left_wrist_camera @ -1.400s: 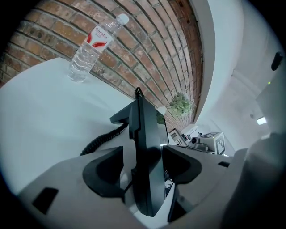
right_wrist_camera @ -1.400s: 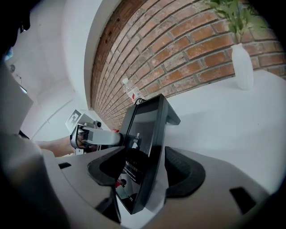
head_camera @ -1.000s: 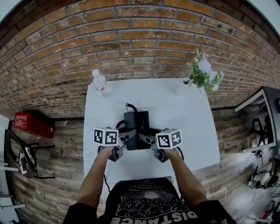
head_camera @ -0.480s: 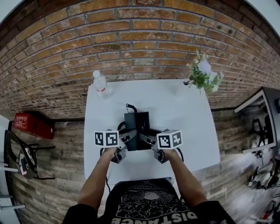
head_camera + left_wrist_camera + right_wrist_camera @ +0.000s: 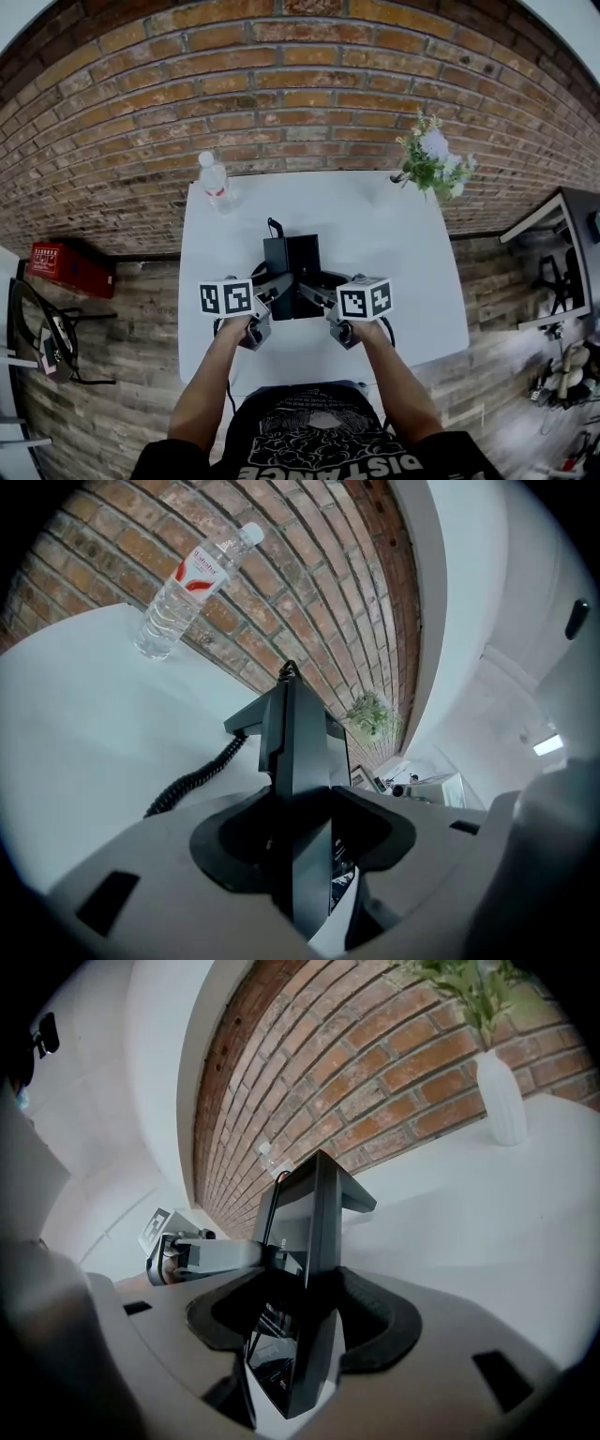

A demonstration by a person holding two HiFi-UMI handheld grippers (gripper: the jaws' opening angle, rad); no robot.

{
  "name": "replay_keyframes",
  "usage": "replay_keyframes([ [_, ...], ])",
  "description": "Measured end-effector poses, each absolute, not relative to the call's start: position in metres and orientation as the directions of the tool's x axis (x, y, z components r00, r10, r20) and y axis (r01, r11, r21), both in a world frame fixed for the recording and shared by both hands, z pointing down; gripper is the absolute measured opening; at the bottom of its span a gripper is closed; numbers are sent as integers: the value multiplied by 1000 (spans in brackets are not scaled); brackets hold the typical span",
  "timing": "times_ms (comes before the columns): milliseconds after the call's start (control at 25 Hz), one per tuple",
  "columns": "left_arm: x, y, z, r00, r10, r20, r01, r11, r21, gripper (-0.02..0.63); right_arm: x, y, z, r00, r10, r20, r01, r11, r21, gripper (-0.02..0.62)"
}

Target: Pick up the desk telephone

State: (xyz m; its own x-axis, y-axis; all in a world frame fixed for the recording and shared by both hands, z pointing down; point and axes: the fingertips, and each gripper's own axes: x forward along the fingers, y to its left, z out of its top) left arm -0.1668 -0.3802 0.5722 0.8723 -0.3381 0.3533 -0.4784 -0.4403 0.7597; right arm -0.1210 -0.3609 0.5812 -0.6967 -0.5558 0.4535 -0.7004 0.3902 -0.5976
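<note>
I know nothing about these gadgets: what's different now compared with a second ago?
Both grippers' jaws have just been closing on the black desk telephone: the left gripper clamps its left edge, the right gripper its right edge. The telephone seems to have edged slightly toward the red brick wall. The clear plastic water bottle, white vase of flowers and white table stayed put.

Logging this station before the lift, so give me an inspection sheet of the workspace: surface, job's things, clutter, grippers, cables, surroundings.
Surface: white table, set against a brick wall.
Job's things: black desk telephone near the table's middle.
Clutter: water bottle at the back left; vase of flowers at the back right.
Grippers: left gripper and right gripper have just been closing, each gripping a near edge of the telephone between its fingers.
Cables: coiled cord trailing from the telephone over the table.
Surroundings: plank floor; red box at left, off the table.
</note>
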Motion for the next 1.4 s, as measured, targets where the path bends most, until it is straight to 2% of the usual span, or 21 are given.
replay_keyframes([
  [1000, -149, -360, 439, 803, -544, 243, -560, -550, 620, 195, -100, -348, 450, -770, -576, 274, -630, 618, -470, 233],
  [1400, -123, -330, 389, 798, -577, 174, -558, -599, 575, 195, -75, -320, 402, -776, -592, 217, -624, 673, -398, 233],
])
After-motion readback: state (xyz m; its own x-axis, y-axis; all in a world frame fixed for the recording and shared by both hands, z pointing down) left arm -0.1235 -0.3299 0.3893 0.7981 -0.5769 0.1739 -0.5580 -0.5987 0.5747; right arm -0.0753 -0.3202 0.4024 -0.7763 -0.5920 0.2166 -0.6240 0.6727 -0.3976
